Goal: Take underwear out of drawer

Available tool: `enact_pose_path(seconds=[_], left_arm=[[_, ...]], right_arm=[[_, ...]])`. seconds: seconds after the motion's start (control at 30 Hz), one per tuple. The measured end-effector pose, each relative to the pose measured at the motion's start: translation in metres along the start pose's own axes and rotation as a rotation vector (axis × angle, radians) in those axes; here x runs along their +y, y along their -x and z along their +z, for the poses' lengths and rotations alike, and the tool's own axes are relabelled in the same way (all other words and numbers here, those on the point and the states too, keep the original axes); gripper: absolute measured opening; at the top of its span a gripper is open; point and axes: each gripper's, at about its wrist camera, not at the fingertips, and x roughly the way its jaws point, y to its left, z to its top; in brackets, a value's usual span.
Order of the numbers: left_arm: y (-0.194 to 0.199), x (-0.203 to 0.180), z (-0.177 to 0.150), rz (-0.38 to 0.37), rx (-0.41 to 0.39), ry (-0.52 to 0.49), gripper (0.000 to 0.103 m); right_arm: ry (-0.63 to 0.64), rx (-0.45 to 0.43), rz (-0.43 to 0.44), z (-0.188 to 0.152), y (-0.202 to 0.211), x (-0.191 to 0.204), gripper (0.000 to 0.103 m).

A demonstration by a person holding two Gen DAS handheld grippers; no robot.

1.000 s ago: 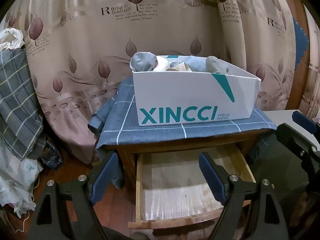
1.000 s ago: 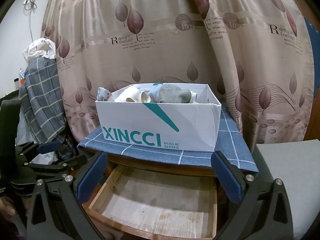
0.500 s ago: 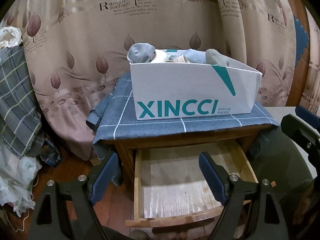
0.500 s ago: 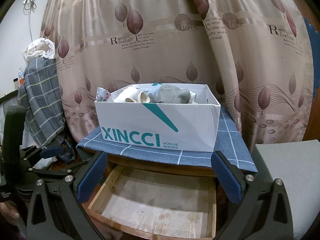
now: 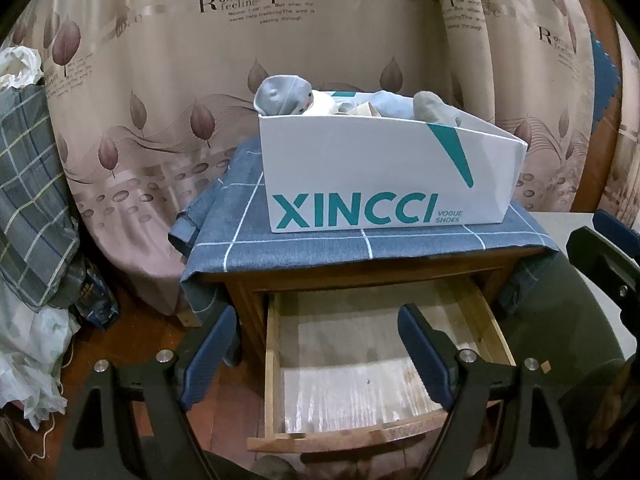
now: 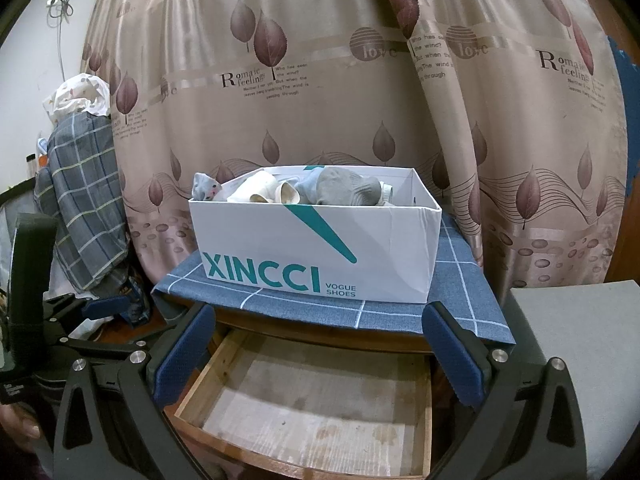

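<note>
The wooden drawer (image 5: 270, 364) of a nightstand is pulled out, and its pale bottom (image 6: 316, 404) shows no garment in it. On top of the nightstand stands a white XINCCI shoe box (image 5: 380, 176) (image 6: 320, 248) holding several rolled grey and cream garments (image 5: 282, 94) (image 6: 348, 192). My left gripper (image 5: 316, 320) hangs open above the front of the drawer with nothing between its blue pads. Over the drawer's right side my right gripper (image 6: 320, 316) is open too, with nothing in it.
A blue checked cloth (image 5: 248, 220) covers the nightstand top and hangs over its left edge. A leaf-print curtain (image 6: 320, 80) closes off the back. Plaid and white fabrics (image 5: 28, 184) pile up at the left. A grey padded surface (image 6: 568, 328) lies at the right.
In the left wrist view the box and nightstand have crept slightly upward in the frame and more of the drawer shows. The right wrist view is the same. Both grippers stay open.
</note>
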Motion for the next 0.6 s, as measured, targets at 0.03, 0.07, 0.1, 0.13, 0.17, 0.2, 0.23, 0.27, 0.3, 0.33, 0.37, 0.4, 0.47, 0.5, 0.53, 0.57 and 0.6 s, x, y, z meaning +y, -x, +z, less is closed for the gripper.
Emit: enact_pose_path(seconds=[0.03, 0.07, 0.1, 0.13, 0.17, 0.2, 0.23, 0.27, 0.3, 0.33, 0.37, 0.4, 0.47, 0.5, 0.53, 0.57, 0.6], left_arm=[[-0.0003, 0.0001, 0.0, -0.001, 0.001, 0.0, 0.085], [-0.0009, 0.0002, 0.0001, -0.003, 0.005, 0.0, 0.085], [-0.0005, 0.0004, -0.0001, -0.005, 0.006, 0.0, 0.085], [-0.0007, 0.0003, -0.0002, -0.005, 0.007, 0.001, 0.085], [-0.001, 0.0005, -0.0002, -0.005, 0.008, 0.0, 0.085], [-0.0016, 0.0, -0.0004, -0.006, 0.011, 0.0, 0.085], [-0.0022, -0.0001, -0.0005, -0.008, 0.013, -0.001, 0.085], [-0.0028, -0.0003, -0.0006, -0.006, 0.014, -0.002, 0.085], [-0.003, -0.0002, -0.0005, -0.006, 0.014, -0.002, 0.085], [-0.0031, -0.0001, -0.0006, -0.011, 0.015, -0.001, 0.085], [-0.003, -0.0002, -0.0005, -0.015, 0.016, 0.001, 0.085], [-0.0032, -0.0003, -0.0009, -0.015, 0.015, 0.001, 0.085], [-0.0046, -0.0007, -0.0011, -0.013, 0.019, 0.0, 0.085], [-0.0056, -0.0011, -0.0009, -0.013, 0.023, 0.0, 0.085], [-0.0062, -0.0016, -0.0008, -0.013, 0.027, 0.0, 0.085], [-0.0064, -0.0021, -0.0005, -0.012, 0.028, -0.002, 0.085], [-0.0063, -0.0025, -0.0004, -0.011, 0.027, -0.003, 0.085]], right_arm=[[0.0, 0.0, -0.001, -0.0001, -0.0001, -0.0004, 0.102], [0.0, 0.0, -0.002, 0.0, -0.0003, -0.0006, 0.102], [0.0, 0.001, 0.001, 0.0, -0.0002, -0.0003, 0.102], [-0.001, 0.001, 0.002, -0.0001, -0.0003, -0.0007, 0.102], [0.0, 0.0, 0.0, 0.0, -0.0002, -0.0004, 0.102], [0.0, 0.0, 0.0, 0.0, -0.0002, -0.0004, 0.102], [0.0, 0.001, 0.001, 0.0, -0.0003, -0.0005, 0.102], [0.0, 0.002, 0.002, -0.0001, -0.0007, -0.0008, 0.102], [0.001, 0.002, 0.002, -0.0001, -0.0005, -0.0006, 0.102], [0.003, 0.002, 0.0, -0.0001, -0.0004, -0.0005, 0.102], [0.002, 0.001, 0.001, 0.0, -0.0002, -0.0005, 0.102], [0.002, 0.001, 0.001, 0.0, -0.0001, -0.0003, 0.102], [0.002, 0.001, 0.001, -0.0002, 0.0, -0.0012, 0.102], [0.002, 0.001, 0.001, -0.0002, 0.0, -0.0011, 0.102], [0.001, 0.002, 0.002, -0.0002, -0.0001, -0.001, 0.102], [0.001, 0.002, 0.002, -0.0002, -0.0001, -0.0011, 0.102], [0.001, 0.002, 0.001, -0.0002, 0.0001, -0.0008, 0.102]])
